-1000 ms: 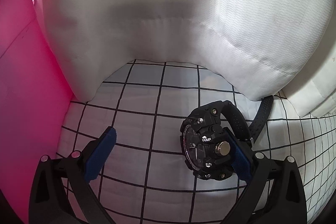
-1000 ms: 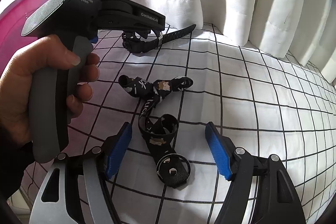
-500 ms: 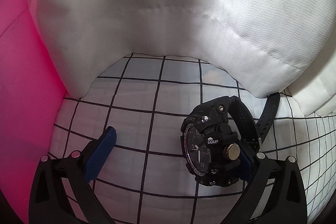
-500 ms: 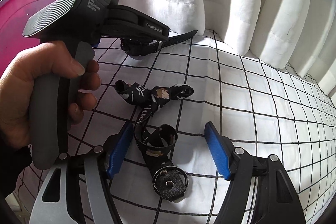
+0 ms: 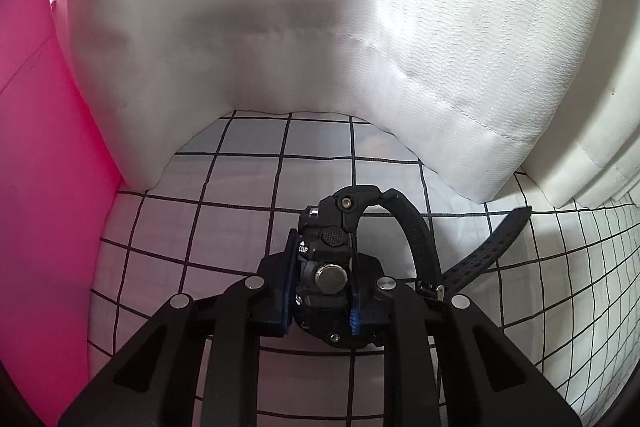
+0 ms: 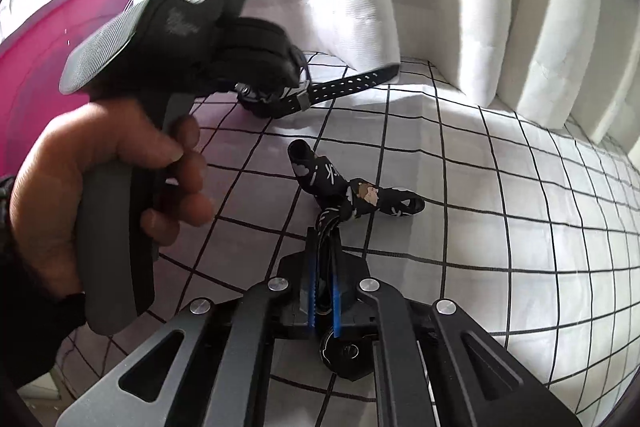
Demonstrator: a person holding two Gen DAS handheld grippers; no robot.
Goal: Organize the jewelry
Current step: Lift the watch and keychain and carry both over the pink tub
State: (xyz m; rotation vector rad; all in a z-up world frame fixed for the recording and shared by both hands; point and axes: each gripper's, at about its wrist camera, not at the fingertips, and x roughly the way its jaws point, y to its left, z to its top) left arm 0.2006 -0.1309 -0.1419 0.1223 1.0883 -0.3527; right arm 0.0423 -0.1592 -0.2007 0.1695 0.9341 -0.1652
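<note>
My left gripper (image 5: 322, 273) is shut on the case of a chunky black watch (image 5: 332, 267), which rests on the white grid-patterned sheet (image 5: 240, 195); its strap (image 5: 488, 247) trails to the right. The watch strap also shows in the right wrist view (image 6: 344, 89), behind the left gripper's grey handle (image 6: 112, 219) held by a hand. My right gripper (image 6: 324, 269) is shut on a black printed fabric strap (image 6: 352, 193) that lies knotted on the sheet, with a round snap end (image 6: 344, 351) under the fingers.
A white pillow (image 5: 320, 27) stands close behind the watch, with more white cushions (image 6: 520, 7) to the right. A pink bin (image 5: 40, 167) stands at the left, also seen in the right wrist view (image 6: 48, 39).
Both grippers went from open to shut: the left closed on the watch case, the right closed on the printed strap. The left handle has moved nearer and blurs in the right view.
</note>
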